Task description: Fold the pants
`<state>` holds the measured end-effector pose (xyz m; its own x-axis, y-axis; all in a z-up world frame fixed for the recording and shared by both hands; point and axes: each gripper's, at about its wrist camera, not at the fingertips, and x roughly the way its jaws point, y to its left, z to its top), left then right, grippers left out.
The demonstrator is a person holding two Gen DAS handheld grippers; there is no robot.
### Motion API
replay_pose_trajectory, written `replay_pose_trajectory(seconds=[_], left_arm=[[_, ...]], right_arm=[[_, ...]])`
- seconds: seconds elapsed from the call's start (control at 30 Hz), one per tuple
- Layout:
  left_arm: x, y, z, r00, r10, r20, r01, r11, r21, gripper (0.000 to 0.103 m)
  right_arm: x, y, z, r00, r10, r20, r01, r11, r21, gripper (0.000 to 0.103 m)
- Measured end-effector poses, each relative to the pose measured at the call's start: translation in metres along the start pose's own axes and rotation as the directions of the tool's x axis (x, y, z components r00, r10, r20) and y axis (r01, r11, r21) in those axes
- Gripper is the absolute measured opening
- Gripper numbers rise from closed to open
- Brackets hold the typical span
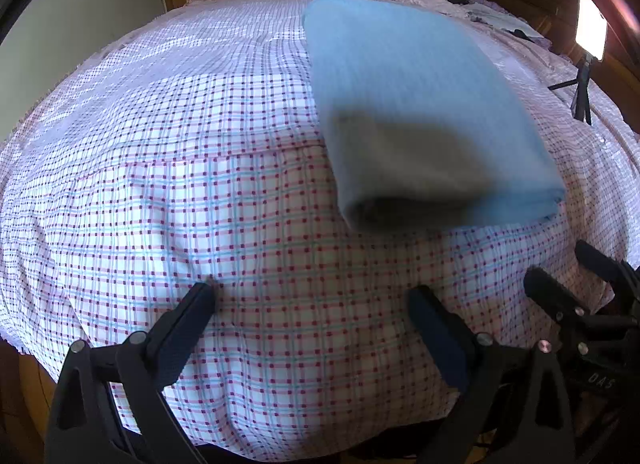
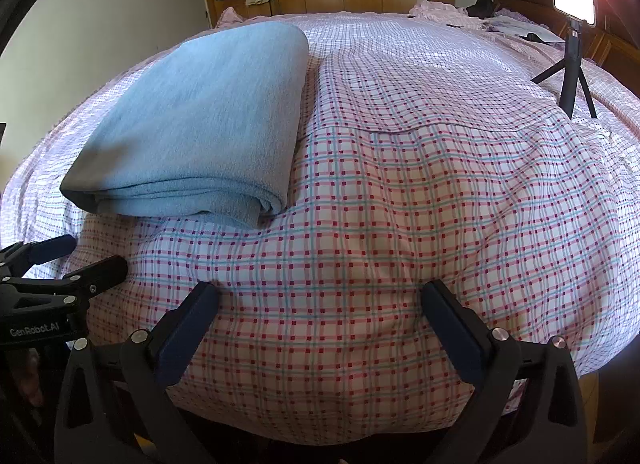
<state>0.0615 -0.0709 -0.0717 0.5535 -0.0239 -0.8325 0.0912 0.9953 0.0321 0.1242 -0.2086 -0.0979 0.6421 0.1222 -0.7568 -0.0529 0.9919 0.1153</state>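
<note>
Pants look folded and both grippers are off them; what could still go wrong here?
1. The pants lie near the bed's front edge, on a rumpled slope; a nudge might slide the stack off.
2. The open left gripper and right gripper hover low over the bed; a careless move could snag the layered fold.
3. The tripod stands on soft bedding and might tip.

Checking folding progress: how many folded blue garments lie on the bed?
1: the folded blue pants lie on the checked bedspread, ahead of both open grippers. Other clothes lie far behind, unclear.
</note>
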Motion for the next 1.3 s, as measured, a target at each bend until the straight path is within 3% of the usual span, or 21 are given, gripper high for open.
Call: replay_pose_trajectory(seconds=[1.3], left_arm=[[0.0011, 0.0013, -0.0088, 1.0, 0.004, -0.006, -0.004, 1.0, -0.002, 0.1]], right_arm=[[-0.0009, 0.0008, -0.0001, 1.0, -0.001, 0.001, 0.001, 1.0, 0.0, 0.098]])
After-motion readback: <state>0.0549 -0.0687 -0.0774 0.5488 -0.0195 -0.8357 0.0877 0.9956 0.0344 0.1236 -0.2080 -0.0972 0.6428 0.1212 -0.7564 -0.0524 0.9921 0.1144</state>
